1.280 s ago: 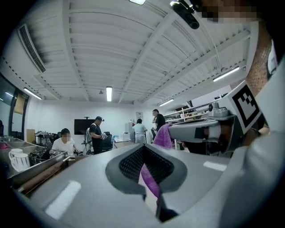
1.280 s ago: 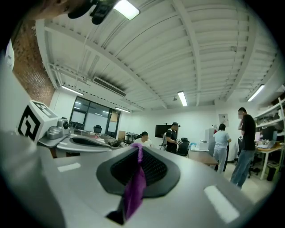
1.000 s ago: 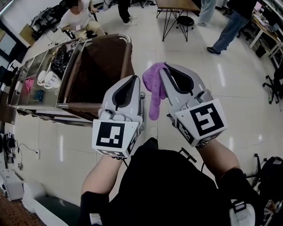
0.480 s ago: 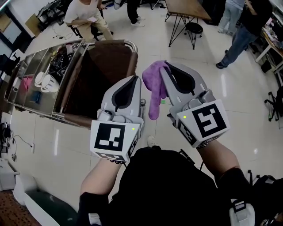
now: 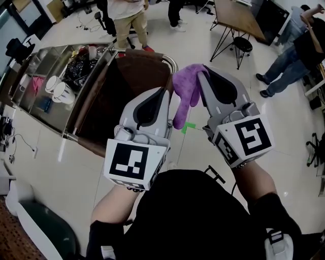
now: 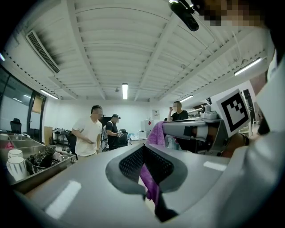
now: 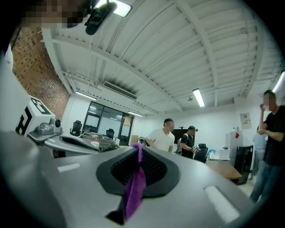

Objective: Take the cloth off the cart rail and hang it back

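Observation:
My right gripper (image 5: 199, 76) is shut on a purple cloth (image 5: 187, 94), held up in the air. The cloth bunches at the fingertips and its tail hangs down between the two grippers. In the right gripper view a purple strip (image 7: 133, 187) runs down the seam between the pads. My left gripper (image 5: 165, 91) is close beside it, jaws together. A strip of the same cloth (image 6: 149, 182) lies in its seam too. The cart rail (image 5: 170, 60) curves just beyond the left gripper's tip, bare of cloth.
The steel cart (image 5: 61, 119) sits ahead on the left with a brown bag (image 5: 122, 86), white cups (image 5: 58, 91) and clutter. People stand behind the cart (image 5: 127, 15) and at far right (image 5: 294, 66). A table and stool (image 5: 238, 30) stand beyond.
Both grippers have moved together toward the cart's rail end, cloth still held. The view has shifted, so the cart sits closer and more central. A person has stood up behind the cart.

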{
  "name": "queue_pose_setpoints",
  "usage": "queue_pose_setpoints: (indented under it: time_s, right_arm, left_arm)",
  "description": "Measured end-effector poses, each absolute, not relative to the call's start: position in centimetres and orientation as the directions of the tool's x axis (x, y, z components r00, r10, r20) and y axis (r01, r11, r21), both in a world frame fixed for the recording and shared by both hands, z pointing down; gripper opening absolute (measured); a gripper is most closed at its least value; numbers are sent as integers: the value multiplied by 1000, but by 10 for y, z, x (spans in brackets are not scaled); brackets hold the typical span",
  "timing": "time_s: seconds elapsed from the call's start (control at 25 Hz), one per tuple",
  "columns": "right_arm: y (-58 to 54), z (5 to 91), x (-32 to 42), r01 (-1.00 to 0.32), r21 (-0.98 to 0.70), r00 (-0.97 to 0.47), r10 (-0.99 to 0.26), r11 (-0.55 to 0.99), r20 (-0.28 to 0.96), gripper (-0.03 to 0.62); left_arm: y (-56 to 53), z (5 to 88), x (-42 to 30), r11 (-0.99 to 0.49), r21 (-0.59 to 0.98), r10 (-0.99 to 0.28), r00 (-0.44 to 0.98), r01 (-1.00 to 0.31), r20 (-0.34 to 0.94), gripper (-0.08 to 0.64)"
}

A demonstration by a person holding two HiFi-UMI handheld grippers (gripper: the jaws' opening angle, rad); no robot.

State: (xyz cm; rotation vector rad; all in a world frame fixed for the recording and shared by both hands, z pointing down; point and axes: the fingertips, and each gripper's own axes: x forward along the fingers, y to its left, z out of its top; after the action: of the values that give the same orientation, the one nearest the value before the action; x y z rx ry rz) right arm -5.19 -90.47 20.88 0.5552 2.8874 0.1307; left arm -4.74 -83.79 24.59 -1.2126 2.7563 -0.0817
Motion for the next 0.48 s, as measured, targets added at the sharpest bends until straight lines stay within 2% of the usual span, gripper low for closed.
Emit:
queue_pose_setpoints:
  time_s: [0.12,0.28,0.48]
  right_arm:
    - [-907,210,-72,368,121,-905,385,922,-179,14]
    - [-913,210,-88,383,109,-899,397,917,-182,14]
    - [-921,204,-97,415,104,-883,427,904,-193,14]
  left_arm:
    - [-838,251,-63,683,-96,-730,-679,-724,-79,-2]
    - [-842,273,-65,691,-27,-718,-690,-722,87,-2]
    - [-850,274,-70,721,-27,-688,-720,-692,89,-2]
